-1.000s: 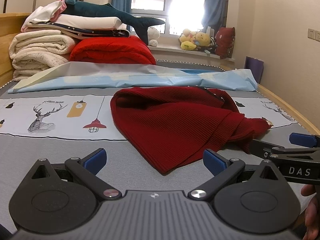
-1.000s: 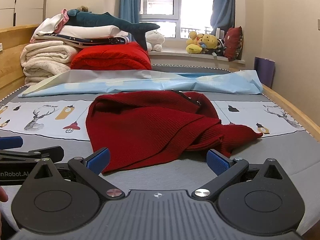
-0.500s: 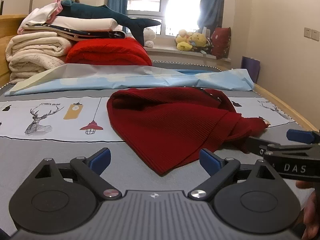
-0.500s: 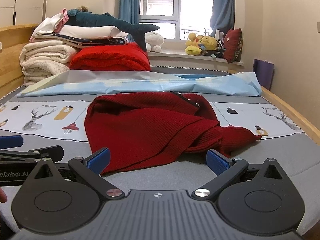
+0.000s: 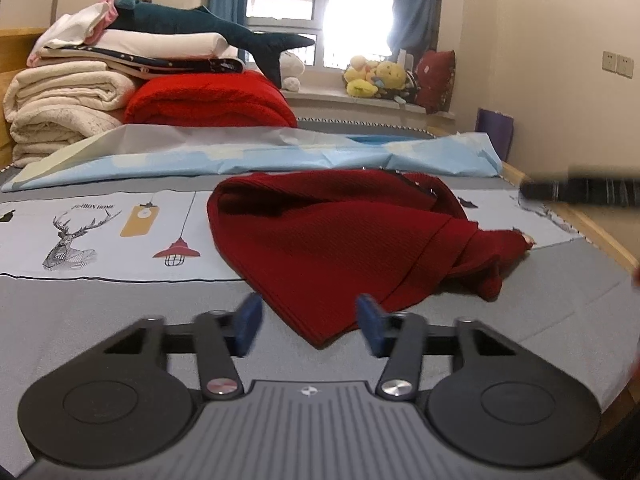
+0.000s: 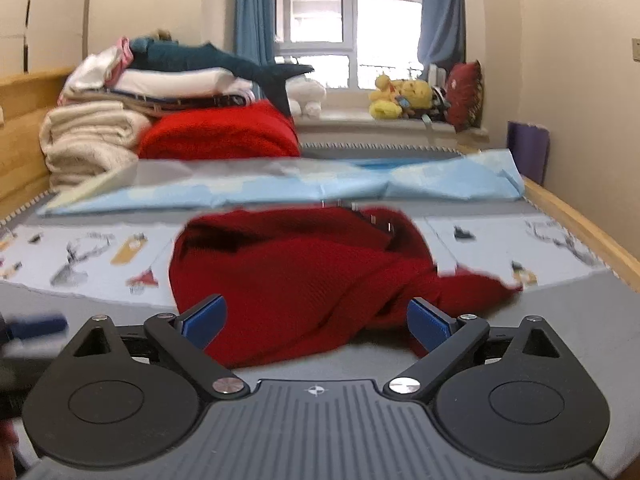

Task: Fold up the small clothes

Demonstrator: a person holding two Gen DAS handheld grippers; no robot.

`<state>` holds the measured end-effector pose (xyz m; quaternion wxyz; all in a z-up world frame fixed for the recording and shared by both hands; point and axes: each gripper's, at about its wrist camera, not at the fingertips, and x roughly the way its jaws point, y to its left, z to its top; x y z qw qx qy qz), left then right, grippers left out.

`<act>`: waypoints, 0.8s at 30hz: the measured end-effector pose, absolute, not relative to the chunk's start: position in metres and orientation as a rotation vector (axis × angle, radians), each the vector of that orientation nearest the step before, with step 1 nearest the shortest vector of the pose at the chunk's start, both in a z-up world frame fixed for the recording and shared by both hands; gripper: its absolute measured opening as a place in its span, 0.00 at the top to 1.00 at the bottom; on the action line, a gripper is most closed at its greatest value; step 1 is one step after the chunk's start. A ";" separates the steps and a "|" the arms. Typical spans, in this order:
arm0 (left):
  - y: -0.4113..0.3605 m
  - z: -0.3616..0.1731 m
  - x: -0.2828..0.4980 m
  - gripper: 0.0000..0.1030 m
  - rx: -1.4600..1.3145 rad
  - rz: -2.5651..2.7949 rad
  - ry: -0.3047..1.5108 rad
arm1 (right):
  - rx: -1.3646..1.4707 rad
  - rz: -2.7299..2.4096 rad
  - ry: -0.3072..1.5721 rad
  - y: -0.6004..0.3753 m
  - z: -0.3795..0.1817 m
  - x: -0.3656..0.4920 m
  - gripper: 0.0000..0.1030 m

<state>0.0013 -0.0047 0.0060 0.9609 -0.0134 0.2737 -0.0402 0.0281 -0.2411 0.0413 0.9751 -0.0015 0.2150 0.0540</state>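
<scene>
A dark red knit sweater lies crumpled on the grey bed cover, with one sleeve trailing to the right. My left gripper sits low at the sweater's near corner. Its jaws are closing, the corner lies between the blue pads, and a gap still shows on both sides. My right gripper hovers wide before the sweater, its jaws closing slightly and pressing on nothing. In the left wrist view the right gripper is a blurred black bar above the sleeve.
A light blue sheet lies across the bed behind the sweater. Folded cream blankets, a red blanket and a plush shark are stacked at the back left. A wooden bed rail runs along the right.
The left gripper's pads have drawn much closer together around the sweater's near corner. The right gripper has risen from beside the sleeve and is blurred with motion.
</scene>
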 end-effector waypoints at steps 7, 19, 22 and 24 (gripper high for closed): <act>0.002 -0.004 0.004 0.65 0.012 -0.085 0.590 | -0.035 0.062 0.413 -0.273 0.041 0.067 0.06; 0.010 -0.025 0.055 0.67 0.023 -0.081 0.688 | 0.117 0.033 0.541 -0.306 0.017 0.100 0.12; 0.014 -0.040 0.098 0.69 -0.053 -0.043 0.744 | 0.136 0.010 0.550 -0.318 0.016 0.106 0.15; 0.016 -0.050 0.123 0.69 -0.108 -0.022 0.774 | 0.143 -0.003 0.542 -0.327 0.016 0.107 0.16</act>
